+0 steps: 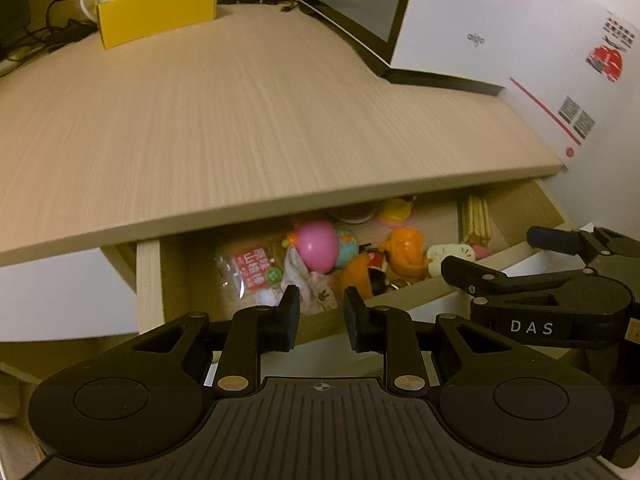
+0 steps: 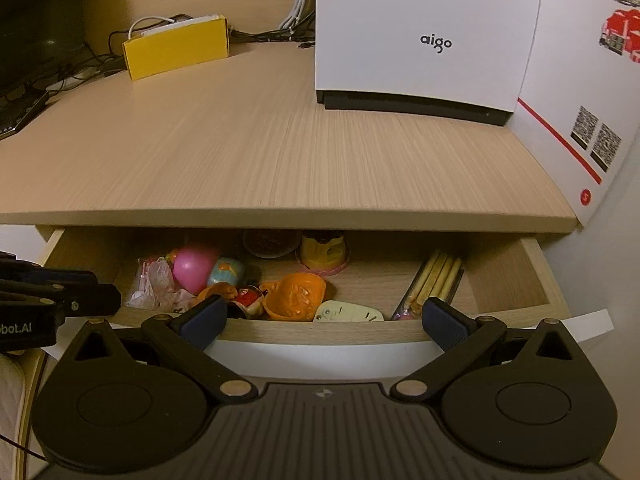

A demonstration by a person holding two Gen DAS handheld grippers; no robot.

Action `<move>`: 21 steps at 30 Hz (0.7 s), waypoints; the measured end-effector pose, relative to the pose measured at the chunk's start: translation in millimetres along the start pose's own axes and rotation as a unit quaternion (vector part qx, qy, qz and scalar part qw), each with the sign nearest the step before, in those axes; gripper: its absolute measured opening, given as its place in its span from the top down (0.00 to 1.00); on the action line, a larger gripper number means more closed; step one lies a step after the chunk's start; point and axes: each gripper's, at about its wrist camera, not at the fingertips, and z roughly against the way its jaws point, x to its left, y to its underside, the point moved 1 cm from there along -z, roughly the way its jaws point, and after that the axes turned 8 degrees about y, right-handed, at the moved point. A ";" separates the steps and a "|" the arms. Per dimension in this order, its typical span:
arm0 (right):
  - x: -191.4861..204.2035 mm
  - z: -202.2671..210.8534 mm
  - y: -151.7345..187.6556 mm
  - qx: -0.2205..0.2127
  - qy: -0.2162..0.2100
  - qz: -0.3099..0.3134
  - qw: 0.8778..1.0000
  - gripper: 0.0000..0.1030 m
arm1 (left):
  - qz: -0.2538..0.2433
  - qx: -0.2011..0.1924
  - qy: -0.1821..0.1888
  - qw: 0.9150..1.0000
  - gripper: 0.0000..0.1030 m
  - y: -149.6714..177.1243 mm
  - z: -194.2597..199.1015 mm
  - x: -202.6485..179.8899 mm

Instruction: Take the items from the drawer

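Under the wooden desktop (image 2: pixel 280 152) the drawer (image 2: pixel 320 334) stands pulled out. It holds a pink egg (image 2: pixel 194 266), an orange toy (image 2: pixel 294 294), a yellow cup (image 2: pixel 323 254), a pack of biscuit sticks (image 2: pixel 434 278) and a red snack packet (image 1: pixel 248 268). My left gripper (image 1: pixel 322 312) hovers just over the drawer's front edge near the pink egg (image 1: pixel 316 248); it is open with a narrow gap and holds nothing. Centred before the drawer front, my right gripper (image 2: pixel 324 320) is wide open and empty. The back of the drawer is hidden under the desktop.
A yellow box (image 2: pixel 176 50) with cables behind it sits at the back of the desktop. A white aigo box (image 2: pixel 424 40) stands at the back right, beside a large white carton (image 2: pixel 580 80). The right gripper (image 1: pixel 520 264) is close beside the left one.
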 end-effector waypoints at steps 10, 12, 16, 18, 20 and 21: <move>-3.4 24.3 23.8 0.015 0.000 0.002 1.000 0.00 | -0.011 0.022 0.000 1.000 0.74 17.6 12.9 -12.2; -4.3 29.2 29.2 0.015 0.001 0.002 1.000 0.00 | -0.008 0.024 0.001 1.000 0.74 18.9 13.8 -11.9; -5.1 35.4 36.0 0.016 0.001 0.002 1.000 0.00 | -0.002 0.022 -0.003 1.000 0.72 23.0 15.3 -12.0; -6.0 36.4 37.8 0.014 -0.002 0.005 1.000 0.00 | 0.001 0.017 -0.008 1.000 0.72 26.7 16.6 -13.8; -7.1 37.2 40.2 0.012 -0.007 0.010 1.000 0.00 | 0.003 0.012 -0.016 1.000 0.72 31.2 18.4 -17.2; -7.8 37.8 41.5 0.011 -0.007 0.009 1.000 0.00 | 0.002 0.009 -0.021 1.000 0.72 33.7 19.6 -19.2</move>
